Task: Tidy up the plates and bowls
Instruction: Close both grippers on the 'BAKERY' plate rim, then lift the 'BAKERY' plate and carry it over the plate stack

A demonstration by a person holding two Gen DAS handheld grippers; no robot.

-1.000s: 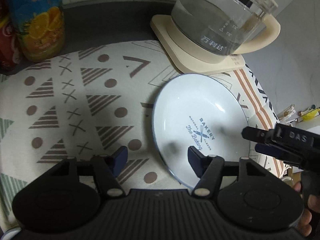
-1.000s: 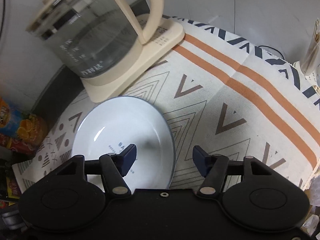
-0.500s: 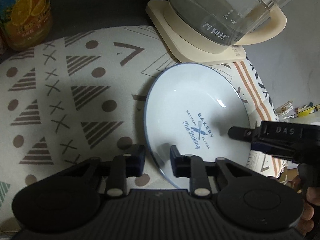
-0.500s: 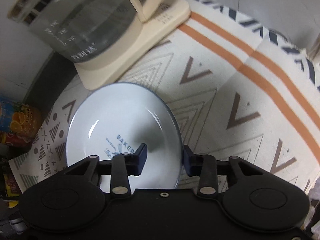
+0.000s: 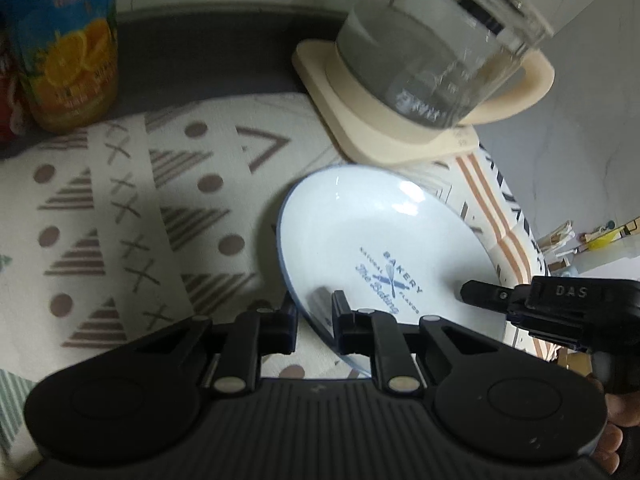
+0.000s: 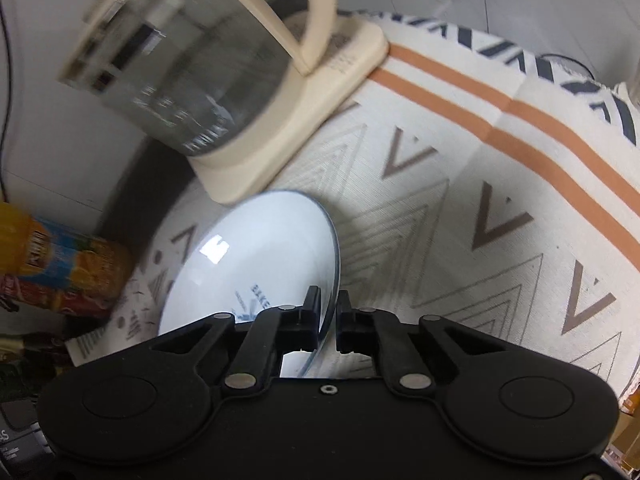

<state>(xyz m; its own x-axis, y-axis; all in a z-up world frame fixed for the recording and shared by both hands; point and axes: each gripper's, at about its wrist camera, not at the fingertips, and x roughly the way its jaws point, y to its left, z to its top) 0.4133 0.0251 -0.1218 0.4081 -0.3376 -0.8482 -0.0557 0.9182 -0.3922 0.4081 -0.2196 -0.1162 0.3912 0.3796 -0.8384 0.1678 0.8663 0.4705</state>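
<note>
White round blue-rimmed ceramic plate (image 5: pixel 384 248) on patterned cloth, at glass kettle's (image 5: pixel 436 52) 6 o'clock. Left gripper (image 5: pixel 314 312) just closed, pinching rim at plate's 7 o'clock; right gripper (image 6: pixel 329 316) just closed, clamping opposite rim, 4 o'clock. Both hands equally near; two-hand lift next, likely.

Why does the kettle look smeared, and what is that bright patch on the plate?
Right wrist view: the glass kettle is motion-blurred, and the plate carries a square glare. Left wrist view: the kettle's lettering smears too, and a shadow darkens the patterned cloth.
</note>
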